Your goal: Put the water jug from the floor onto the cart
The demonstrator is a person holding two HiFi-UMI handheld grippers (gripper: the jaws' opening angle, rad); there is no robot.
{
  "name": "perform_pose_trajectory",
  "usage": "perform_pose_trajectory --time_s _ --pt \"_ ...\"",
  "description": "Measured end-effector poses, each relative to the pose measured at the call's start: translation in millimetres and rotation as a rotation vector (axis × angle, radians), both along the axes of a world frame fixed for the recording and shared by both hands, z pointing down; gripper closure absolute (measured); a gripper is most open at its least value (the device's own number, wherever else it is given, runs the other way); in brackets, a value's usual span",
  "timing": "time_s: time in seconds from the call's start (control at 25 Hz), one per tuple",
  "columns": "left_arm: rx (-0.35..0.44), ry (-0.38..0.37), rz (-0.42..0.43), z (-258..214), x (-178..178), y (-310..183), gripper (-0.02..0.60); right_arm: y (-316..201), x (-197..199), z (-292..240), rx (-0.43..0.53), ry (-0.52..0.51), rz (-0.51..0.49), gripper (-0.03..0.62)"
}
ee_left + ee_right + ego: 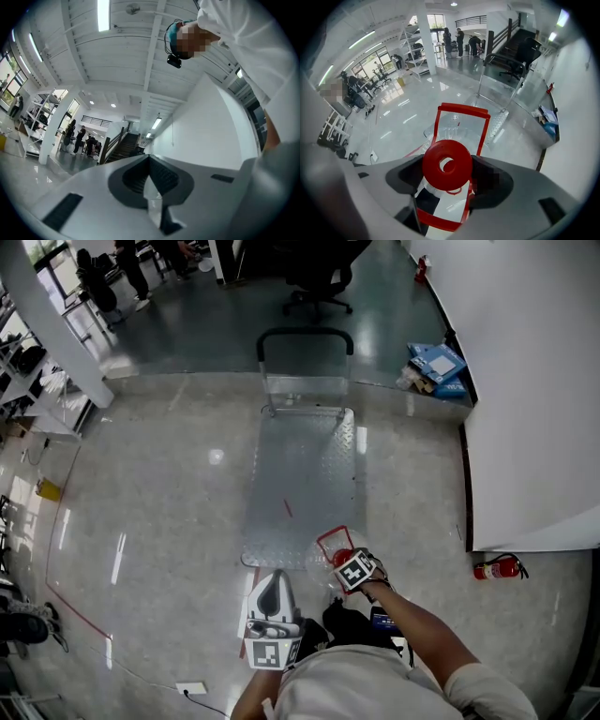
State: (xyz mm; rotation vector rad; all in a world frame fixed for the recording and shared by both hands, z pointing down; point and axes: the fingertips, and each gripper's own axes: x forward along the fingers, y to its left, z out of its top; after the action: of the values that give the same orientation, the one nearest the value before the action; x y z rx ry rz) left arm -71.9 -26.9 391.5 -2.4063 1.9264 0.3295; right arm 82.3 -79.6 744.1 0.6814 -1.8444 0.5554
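Note:
The water jug (pixel 454 129) is clear plastic with a red cap (pixel 446 164) and a red frame handle (pixel 461 110). My right gripper (pixel 447 171) is shut on the jug at its cap. In the head view that right gripper (pixel 345 561) holds the jug (pixel 333 545) at the near right corner of the cart (pixel 300 484), a flat silver platform with a black push handle (pixel 305 334) at its far end. I cannot tell whether the jug rests on anything. My left gripper (pixel 274 589) is shut, holds nothing, and points up at the ceiling beside the person's body.
A white wall (pixel 534 381) runs along the right, with a red fire extinguisher (pixel 497 568) lying at its foot. Blue boxes (pixel 436 364) lie past the cart on the right. An office chair (pixel 319 277) stands behind the cart. Shelves (pixel 37 390) and a column stand at the left.

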Motion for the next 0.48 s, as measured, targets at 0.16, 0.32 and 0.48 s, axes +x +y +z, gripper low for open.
perform_pose_trajectory --time_s 0.16,0.32,0.48 --pt "0.01 -0.026 -0.003 -7 2 -32 0.578 -33 -3 3 0.016 0.002 0.011 0.289" --pt "0.014 -0.035 0.016 -3 -6 -67 0.578 -67 -14 11 0.02 -0.002 0.041 0.289" --pt "-0.04 0.01 0.03 17 -12 -98 0.578 -86 -15 29 -0.003 0.007 0.081 0.289"
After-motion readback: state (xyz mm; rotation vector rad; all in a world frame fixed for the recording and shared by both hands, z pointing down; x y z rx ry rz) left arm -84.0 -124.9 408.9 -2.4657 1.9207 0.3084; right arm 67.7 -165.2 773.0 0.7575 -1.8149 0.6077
